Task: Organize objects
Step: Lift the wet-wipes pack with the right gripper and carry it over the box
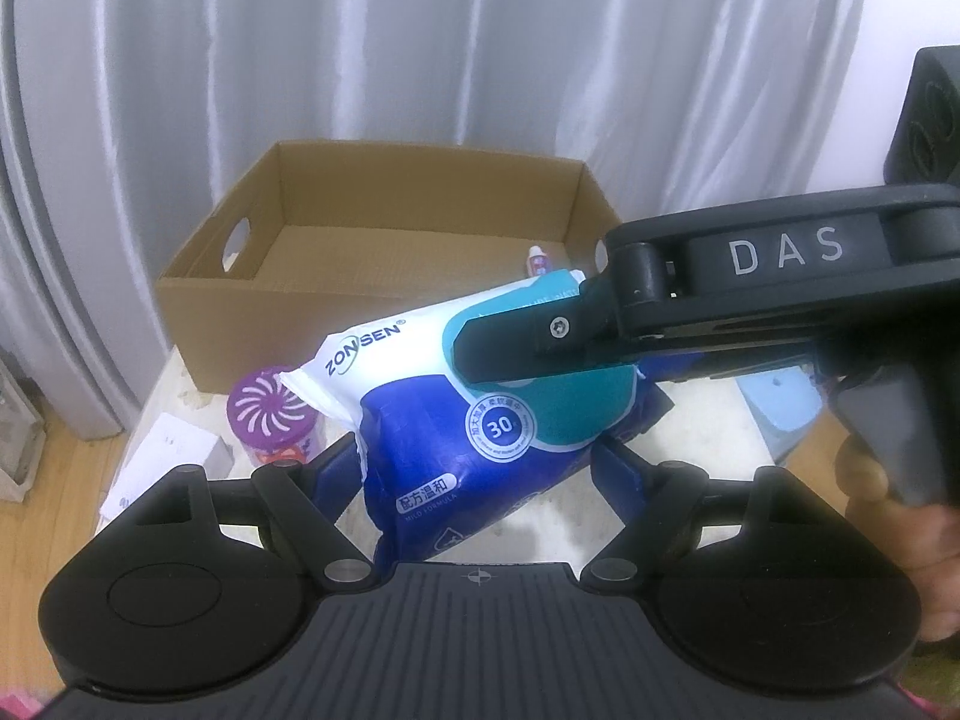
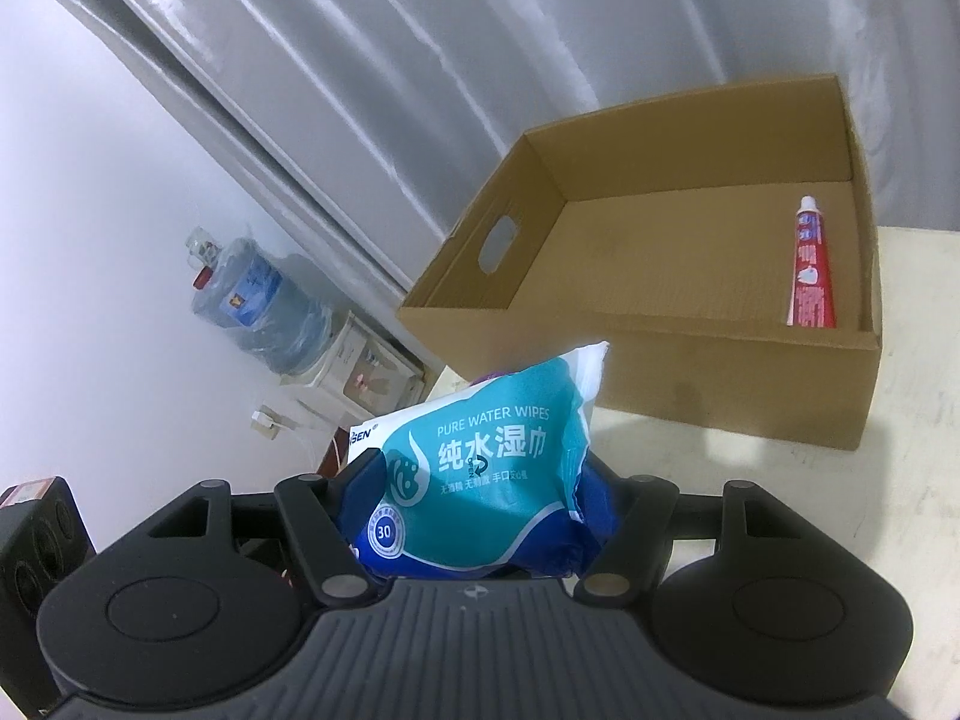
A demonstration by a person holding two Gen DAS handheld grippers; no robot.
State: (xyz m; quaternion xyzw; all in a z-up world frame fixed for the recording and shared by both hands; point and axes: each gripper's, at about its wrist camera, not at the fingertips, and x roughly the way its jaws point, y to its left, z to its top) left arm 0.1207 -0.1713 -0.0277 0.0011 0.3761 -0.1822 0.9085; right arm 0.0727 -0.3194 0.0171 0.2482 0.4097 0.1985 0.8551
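A blue, teal and white pack of wet wipes (image 1: pixel 456 420) is held above the white table. My right gripper (image 1: pixel 540 354) comes in from the right and is shut on the pack's teal end; in the right wrist view the pack (image 2: pixel 480 468) sits between its fingers. My left gripper (image 1: pixel 480 462) has the pack's lower blue end between its fingers, and they look closed on it. An open cardboard box (image 1: pixel 336 300) stands behind, with a red toothpaste tube (image 2: pixel 811 264) lying inside at its right wall.
A purple-lidded air freshener jar (image 1: pixel 270 414) and a small white box (image 1: pixel 174 450) stand on the table (image 1: pixel 540 516) at the left. A light blue object (image 1: pixel 780 414) is at the right. Grey curtains hang behind. A water dispenser (image 2: pixel 270 312) stands by the wall.
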